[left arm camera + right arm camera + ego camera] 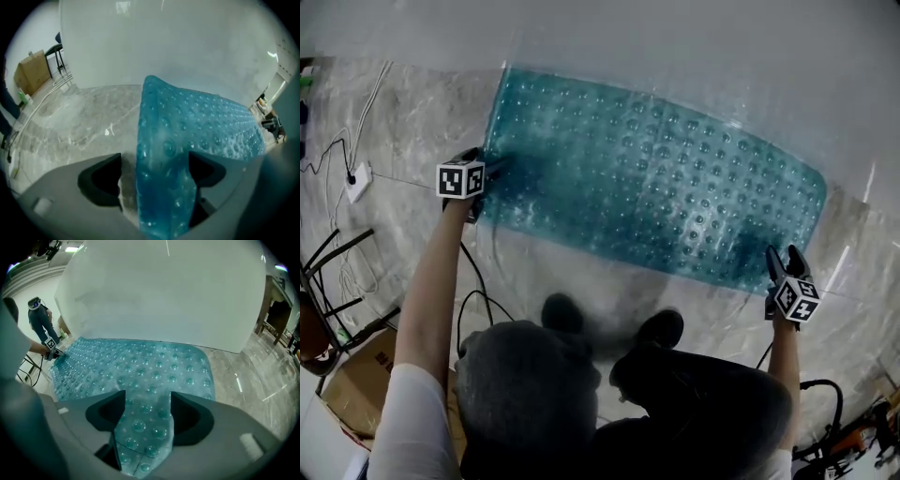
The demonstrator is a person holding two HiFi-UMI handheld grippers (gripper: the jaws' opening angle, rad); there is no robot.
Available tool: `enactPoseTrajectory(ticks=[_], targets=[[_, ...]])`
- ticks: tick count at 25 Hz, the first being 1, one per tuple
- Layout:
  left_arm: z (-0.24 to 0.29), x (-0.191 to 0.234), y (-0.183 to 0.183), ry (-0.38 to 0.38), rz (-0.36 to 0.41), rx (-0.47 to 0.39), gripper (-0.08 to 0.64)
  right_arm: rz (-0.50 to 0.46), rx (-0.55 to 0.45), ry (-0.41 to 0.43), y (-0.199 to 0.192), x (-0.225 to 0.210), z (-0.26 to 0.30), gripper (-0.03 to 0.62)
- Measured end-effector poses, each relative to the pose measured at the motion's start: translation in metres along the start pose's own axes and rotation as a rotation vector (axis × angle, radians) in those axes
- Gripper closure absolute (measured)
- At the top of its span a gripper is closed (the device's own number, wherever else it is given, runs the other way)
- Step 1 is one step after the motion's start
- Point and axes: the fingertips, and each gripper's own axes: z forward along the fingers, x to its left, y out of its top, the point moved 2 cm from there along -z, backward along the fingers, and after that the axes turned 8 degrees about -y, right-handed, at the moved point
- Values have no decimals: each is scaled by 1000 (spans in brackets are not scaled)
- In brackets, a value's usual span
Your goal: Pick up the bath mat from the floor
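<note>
Two dark shoes (565, 312) are standing at six o'clock on the glossy, marbled floor (412, 122), and a brown cardboard box (356, 384) is sitting at eight o'clock. The left gripper (154, 157), carrying a cube (461, 178) of black-and-white square markers, is reaching in at nine o'clock. Its jaws are gaping, released, with a raised fold of the bath mat (656, 187) between them. The right gripper (147, 393), at four o'clock, is also unclenched, with a strip of mat running through its gap. The translucent teal mat, rubbery and studded with round bubbles, is lying on the floor from ten to three o'clock.
</note>
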Motion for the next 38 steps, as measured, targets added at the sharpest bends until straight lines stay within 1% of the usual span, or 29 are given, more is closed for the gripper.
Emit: enactPoseTrajectory(ticks=[1,2,4,7,9,13,16,19,22,23,26,28,30,32,36,38], targets=[[0,-2,1,-3,8,-3,111,3,-2,-12,-1,-5,0,274],[0,-5,2,-11,21,-12,130,7,-4,-24,0,-9,-1,266],[-1,-14,3,-25,50,-32,238,17,-7,-46,0,-17,-3,254],[-11,-12,3,-4,55,-50,305,40,4,-58,-3,-23,7,225],[-14,-15,4,3,68,-48,381,51,17,-72,-5,-35,16,214],[-12,-42,11,-43,141,-25,516,74,60,-117,-10,-70,24,167],[-20,-54,14,-75,166,-46,534,86,113,-118,-16,-86,33,123],[-33,-65,13,-104,200,-74,534,88,158,-101,-23,-94,45,106],[-40,-78,15,-144,224,-109,534,79,157,-82,-22,-96,48,72],[-41,-82,16,-157,226,-121,534,65,152,-77,-20,-95,48,76],[-44,-95,15,-186,228,-139,534,33,160,-57,-19,-87,49,162],[-45,-102,15,-207,221,-144,532,30,169,-49,-19,-83,48,194],[-45,-105,15,-234,197,-152,532,20,179,-38,-18,-79,47,229],[-45,-107,15,-266,154,-167,532,1,188,-17,-16,-72,46,297],[-50,-105,18,-320,30,-228,534,-7,198,18,-10,-57,45,474],[-56,-101,18,-335,-1,-248,537,3,192,19,-9,-52,42,523]])
